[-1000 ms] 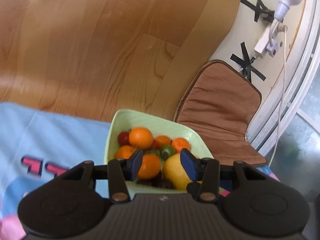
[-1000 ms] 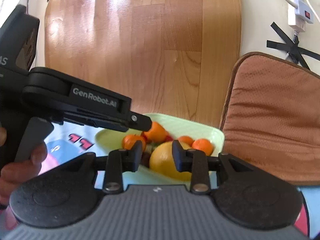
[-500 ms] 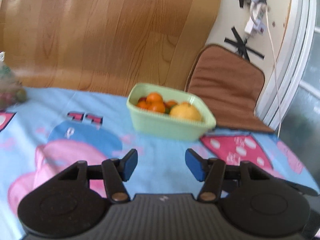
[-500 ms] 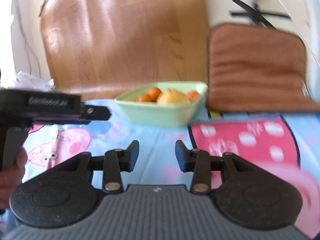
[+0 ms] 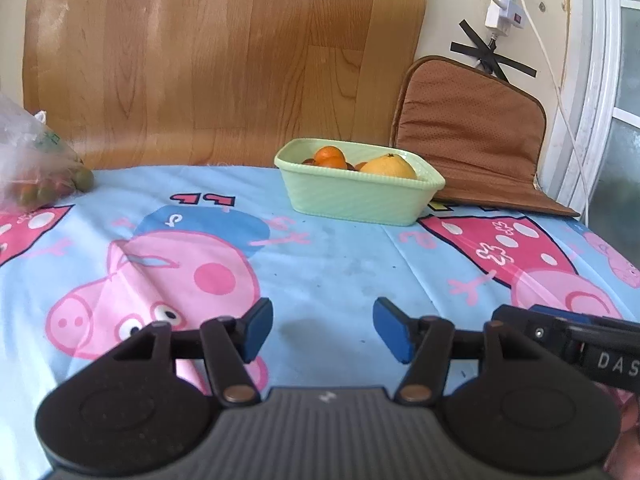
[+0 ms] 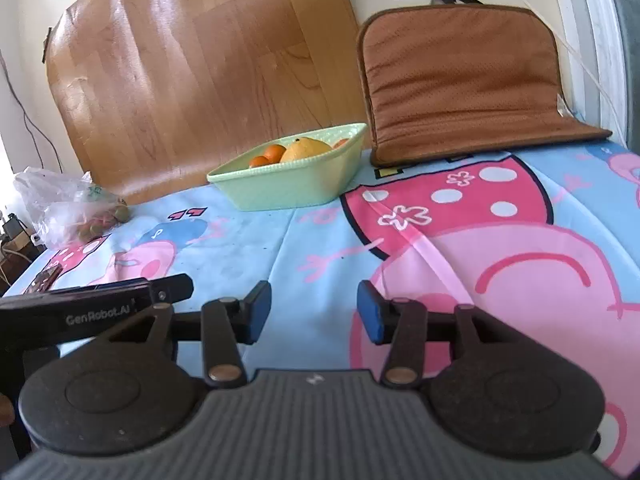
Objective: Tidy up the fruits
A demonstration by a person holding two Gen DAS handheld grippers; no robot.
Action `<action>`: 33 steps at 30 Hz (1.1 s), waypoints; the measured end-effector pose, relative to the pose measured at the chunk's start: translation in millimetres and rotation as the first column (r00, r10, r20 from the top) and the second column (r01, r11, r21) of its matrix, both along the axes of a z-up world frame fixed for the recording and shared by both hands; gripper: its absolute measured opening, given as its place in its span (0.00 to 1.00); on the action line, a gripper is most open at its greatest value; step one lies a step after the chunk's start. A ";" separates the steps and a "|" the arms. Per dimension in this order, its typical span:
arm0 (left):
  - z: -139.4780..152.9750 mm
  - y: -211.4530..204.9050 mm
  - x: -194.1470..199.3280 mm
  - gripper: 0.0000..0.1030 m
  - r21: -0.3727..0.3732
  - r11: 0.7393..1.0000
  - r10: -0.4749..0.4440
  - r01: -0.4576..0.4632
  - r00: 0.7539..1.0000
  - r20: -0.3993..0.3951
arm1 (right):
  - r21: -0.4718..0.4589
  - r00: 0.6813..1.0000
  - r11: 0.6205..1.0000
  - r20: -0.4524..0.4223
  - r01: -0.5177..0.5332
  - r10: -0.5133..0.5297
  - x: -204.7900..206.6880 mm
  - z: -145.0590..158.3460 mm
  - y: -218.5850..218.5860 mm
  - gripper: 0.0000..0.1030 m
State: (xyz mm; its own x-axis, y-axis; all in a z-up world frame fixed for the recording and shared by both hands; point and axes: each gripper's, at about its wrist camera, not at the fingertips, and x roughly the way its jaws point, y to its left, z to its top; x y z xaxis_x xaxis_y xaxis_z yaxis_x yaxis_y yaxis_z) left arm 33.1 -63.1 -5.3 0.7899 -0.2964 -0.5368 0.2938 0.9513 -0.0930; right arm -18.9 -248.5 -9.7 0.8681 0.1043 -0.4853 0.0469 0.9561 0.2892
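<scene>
A pale green bowl (image 5: 360,196) stands at the far side of the table and holds small oranges (image 5: 330,157) and a large yellow-orange citrus (image 5: 388,166). It also shows in the right wrist view (image 6: 288,184). My left gripper (image 5: 323,330) is open and empty, low over the cloth, well short of the bowl. My right gripper (image 6: 313,311) is open and empty, also short of the bowl. A clear plastic bag of small fruits (image 5: 36,172) lies at the far left, also in the right wrist view (image 6: 76,208).
A cartoon-pig tablecloth (image 5: 320,264) covers the table. A brown cushion (image 5: 472,132) leans at the back right beside the bowl. A wood-pattern sheet (image 5: 224,60) covers the wall behind. A power strip and cable (image 5: 504,12) hang at top right.
Both grippers have pulled back from over the bowl towards the near side of the table. The large citrus now rests in the bowl, and both grippers stay open.
</scene>
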 end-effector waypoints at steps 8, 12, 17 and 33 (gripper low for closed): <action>3.1 -1.9 -5.8 0.67 0.006 1.000 0.004 -0.004 0.999 0.045 | 0.045 1.000 0.999 -0.004 0.018 -0.018 -3.1 -1.0 -8.5 0.49; 3.2 0.7 -4.0 0.69 -0.011 1.000 0.016 -0.016 0.999 0.042 | 0.047 1.000 0.999 -0.009 0.002 -0.001 -2.7 -0.4 -8.1 0.53; 4.2 2.7 -6.3 0.79 -0.018 1.000 0.023 -0.022 0.998 0.056 | 0.058 1.000 0.998 0.007 -0.007 0.007 -6.0 0.1 -9.3 0.54; 4.7 -3.5 -7.7 1.00 0.045 0.996 0.069 -0.072 0.995 0.072 | 0.114 1.000 0.993 0.008 -0.004 0.003 -8.0 0.3 -15.0 0.59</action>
State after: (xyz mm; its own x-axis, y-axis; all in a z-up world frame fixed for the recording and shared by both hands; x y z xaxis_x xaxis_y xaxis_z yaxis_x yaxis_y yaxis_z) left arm 25.4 -66.6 -0.5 0.8439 -0.2141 -0.4919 0.2302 0.9727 -0.0283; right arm -26.9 -263.5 -9.4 0.8711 0.1621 -0.4636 0.0407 0.9169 0.3971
